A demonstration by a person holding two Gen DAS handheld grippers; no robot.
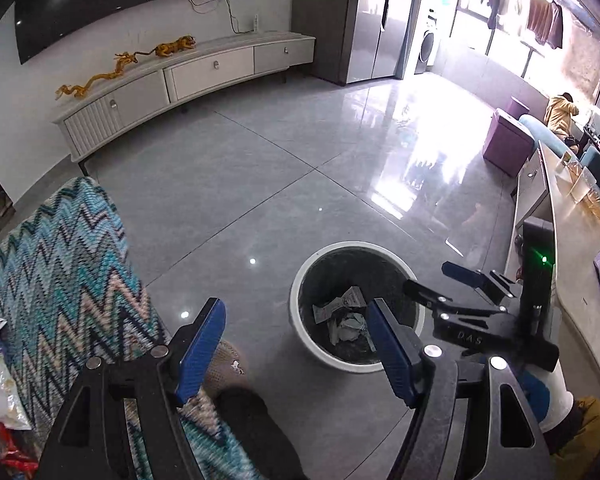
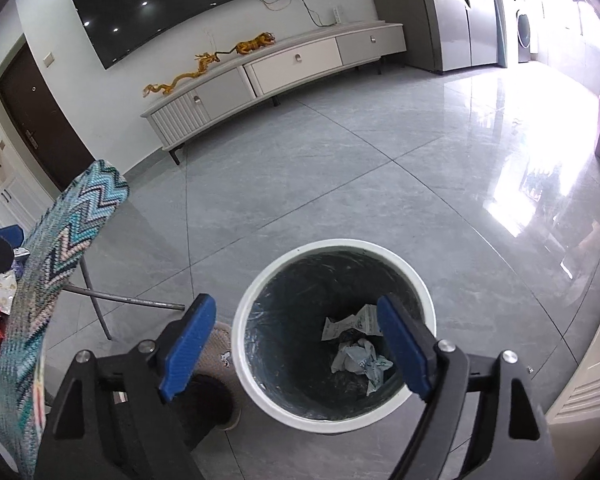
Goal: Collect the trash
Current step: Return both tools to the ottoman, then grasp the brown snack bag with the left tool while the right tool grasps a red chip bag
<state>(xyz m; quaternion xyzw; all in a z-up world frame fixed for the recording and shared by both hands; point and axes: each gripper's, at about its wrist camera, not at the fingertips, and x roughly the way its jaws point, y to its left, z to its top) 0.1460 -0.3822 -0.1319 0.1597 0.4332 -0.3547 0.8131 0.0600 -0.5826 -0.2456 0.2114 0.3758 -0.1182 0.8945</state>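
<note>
Room: grey tiled floor (image 2: pixel 340 184), TV cabinet (image 2: pixel 292 68) at 12 o'clock.
Bin: white bin (image 2: pixel 431 312) at 6 o'clock, crumpled paper (image 2: pixel 360 356) inside.
Left gripper (image 1: pixel 296 350): jaws wide apart, empty.
Right gripper (image 2: pixel 296 350): jaws wide apart, empty, above bin.
More trash: wrappers (image 1: pixel 0 392) at 9 o'clock beside zigzag cloth (image 1: pixel 60 272).
Handling: likely light, crinkly, slippery; pinch a bunched fold.
</note>
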